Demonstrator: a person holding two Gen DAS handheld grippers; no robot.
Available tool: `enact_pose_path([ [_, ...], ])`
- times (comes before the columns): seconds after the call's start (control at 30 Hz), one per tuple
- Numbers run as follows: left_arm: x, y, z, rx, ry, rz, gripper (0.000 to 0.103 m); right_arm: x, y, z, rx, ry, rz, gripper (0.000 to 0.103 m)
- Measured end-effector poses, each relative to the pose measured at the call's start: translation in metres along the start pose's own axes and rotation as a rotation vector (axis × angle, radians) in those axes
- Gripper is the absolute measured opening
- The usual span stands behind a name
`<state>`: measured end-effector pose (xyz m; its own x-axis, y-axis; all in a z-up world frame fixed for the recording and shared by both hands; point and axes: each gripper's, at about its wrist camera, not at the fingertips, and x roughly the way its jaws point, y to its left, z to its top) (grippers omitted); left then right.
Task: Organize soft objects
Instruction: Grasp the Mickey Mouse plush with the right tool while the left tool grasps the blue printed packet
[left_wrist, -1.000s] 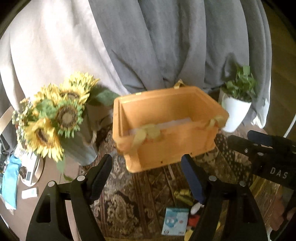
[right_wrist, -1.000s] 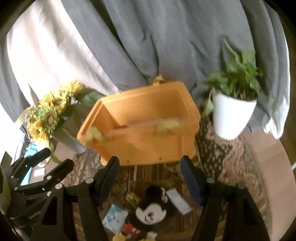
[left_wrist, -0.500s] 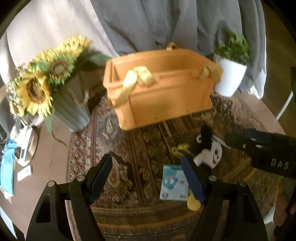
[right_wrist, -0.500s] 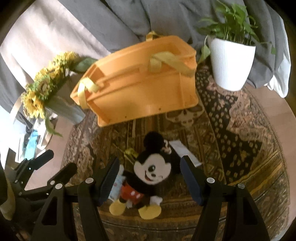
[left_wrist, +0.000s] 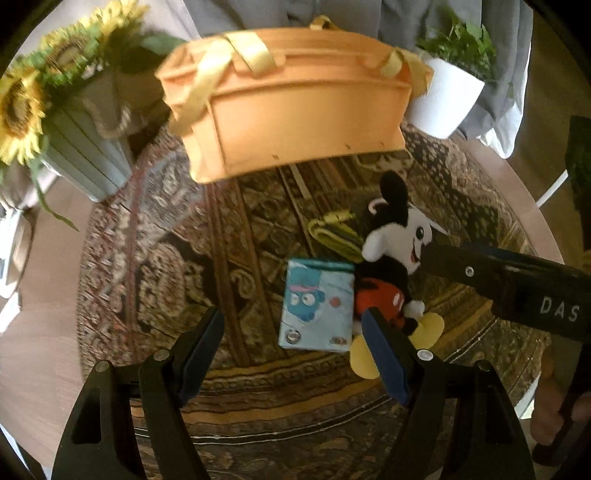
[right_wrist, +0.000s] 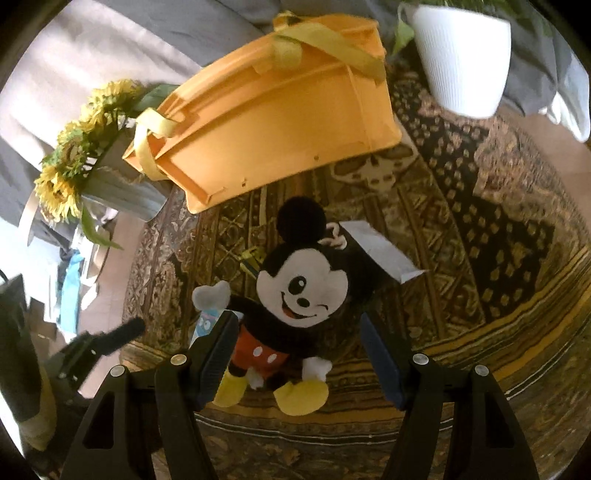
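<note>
Flanking mouse plush (right_wrist: 295, 295), right hand-held gripper (right_wrist: 299, 365) wide, left hand-held gripper (left_wrist: 295, 354) wide, orange bin (right_wrist: 273, 107) behind

Left gripper (left_wrist: 293, 347): jaws spread wide, holding nothing, positioned above the Mickey Mouse plush (left_wrist: 391, 254). Right gripper (right_wrist: 295, 350): jaws spread wide, straddling the plush's lower body without gripping it.

both wrist views angled down, close over rug (left_wrist: 155, 236), sharing plush (right_wrist: 299, 291), crate (left_wrist: 295, 107)
</note>
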<state>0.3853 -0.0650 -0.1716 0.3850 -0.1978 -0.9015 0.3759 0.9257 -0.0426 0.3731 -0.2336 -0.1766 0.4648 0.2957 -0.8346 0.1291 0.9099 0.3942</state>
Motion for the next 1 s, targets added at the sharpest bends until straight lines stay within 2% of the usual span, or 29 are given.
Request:
enact_pose_path([
  [0.27,0.022,-0.002,-0.001,-0.012,0.053,-0.030,0.077,0.020,-0.009,0.000,0.067,0.041,0.049,0.069],
  [0.77,0.053,0.008,0.006,-0.079,0.118,-0.064,0.076,0.049,-0.009,0.013,0.093,0.079,0.052,0.069],
  [0.83,0.054,0.010,0.006,-0.089,0.118,-0.067,0.075,0.052,-0.007,0.015,0.087,0.080,0.046,0.069],
  [1.0,0.061,0.015,0.005,-0.126,0.126,-0.110,0.063,0.062,-0.003,0.018,0.077,0.092,0.051,0.069],
])
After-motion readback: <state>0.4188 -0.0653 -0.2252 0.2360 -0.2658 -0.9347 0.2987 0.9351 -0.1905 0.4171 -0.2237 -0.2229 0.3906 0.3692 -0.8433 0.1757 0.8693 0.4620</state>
